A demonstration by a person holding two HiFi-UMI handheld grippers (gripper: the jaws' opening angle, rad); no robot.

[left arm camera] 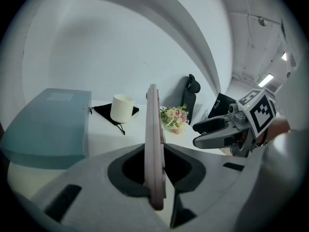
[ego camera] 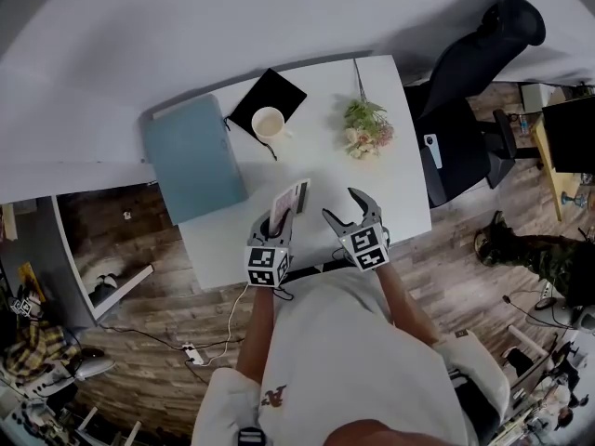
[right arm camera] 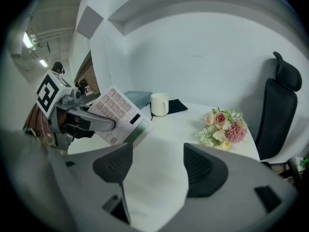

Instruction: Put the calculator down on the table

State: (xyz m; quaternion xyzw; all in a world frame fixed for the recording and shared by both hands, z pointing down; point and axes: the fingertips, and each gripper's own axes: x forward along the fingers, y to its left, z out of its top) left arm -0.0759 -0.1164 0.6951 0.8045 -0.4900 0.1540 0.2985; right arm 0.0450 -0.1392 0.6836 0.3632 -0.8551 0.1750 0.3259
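Note L claw [ego camera: 282, 223] clamped fully shut on key end of calculator [left arm camera: 153, 129], pads on front & back faces. Find calculator over near part of table [ego camera: 321, 161], stood on edge, key face turned toward 3 o'clock, display end lowest. It lies at 6 o'clock from cup [ego camera: 268, 122]. Contact w/ table not discernible.

Note R claw [right arm camera: 157, 170] spread wide, nothing between jaws, bare table beneath.

Treat calculator as light, stiff plastic, prob. slick on casing; expect pivot in grip if tipped fast. Best hold: casing margin at key end, clear of display.

Roll flat, back down, before release; avoid drop on edge. Use bare patch at 12 o'clock, between teal case [ego camera: 193, 161] at 10 o'clock & flowers [ego camera: 367, 128] at 1 o'clock.
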